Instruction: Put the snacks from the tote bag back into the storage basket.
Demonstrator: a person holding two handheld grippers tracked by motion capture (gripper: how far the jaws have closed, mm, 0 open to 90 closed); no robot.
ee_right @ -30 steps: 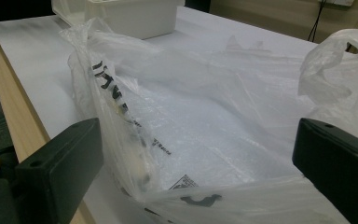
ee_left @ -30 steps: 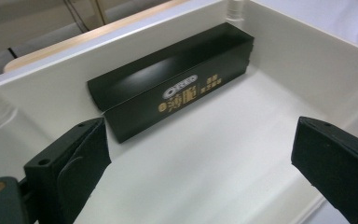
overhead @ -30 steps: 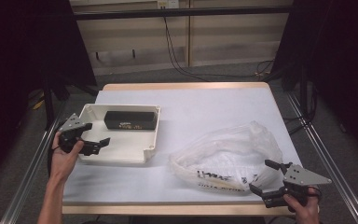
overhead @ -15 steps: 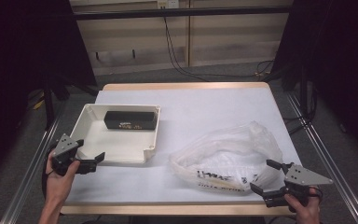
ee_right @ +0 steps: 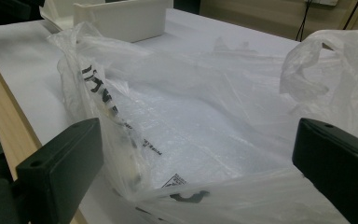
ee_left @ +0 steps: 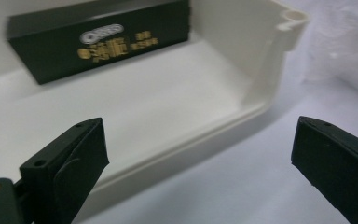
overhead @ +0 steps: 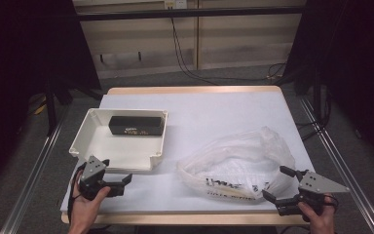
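In the lower left of the high view, the left tool (overhead: 108, 179) sits in a hand (overhead: 85, 204) just off the near edge of a white tray (overhead: 93, 146), low over the white counter (overhead: 214, 117). Its jaws are spread wide with nothing between them. In the left gripper view those two black jaws frame the tray's near wall and corner, and the tool (ee_left: 200, 158) looks across the tray floor to a black box (ee_left: 98, 44) with gold lettering lying against the far wall. In the high view the same black box (overhead: 135, 125) rests along the tray's upper side, in the left half of the frame.

Right of centre, a crumpled clear plastic bag (overhead: 238, 163) with dark printing lies on the counter, apart from the tray.

In the lower right of the high view, the right tool (overhead: 281, 187) is held by the other hand (overhead: 316, 217) at the counter's near edge, its jaw tips touching or just beside the bag's lower right end. The right gripper view shows the tool (ee_right: 200, 163) gaping wide, the bag (ee_right: 205, 107) bulging between and beyond the jaws, though neither jaw presses on it.
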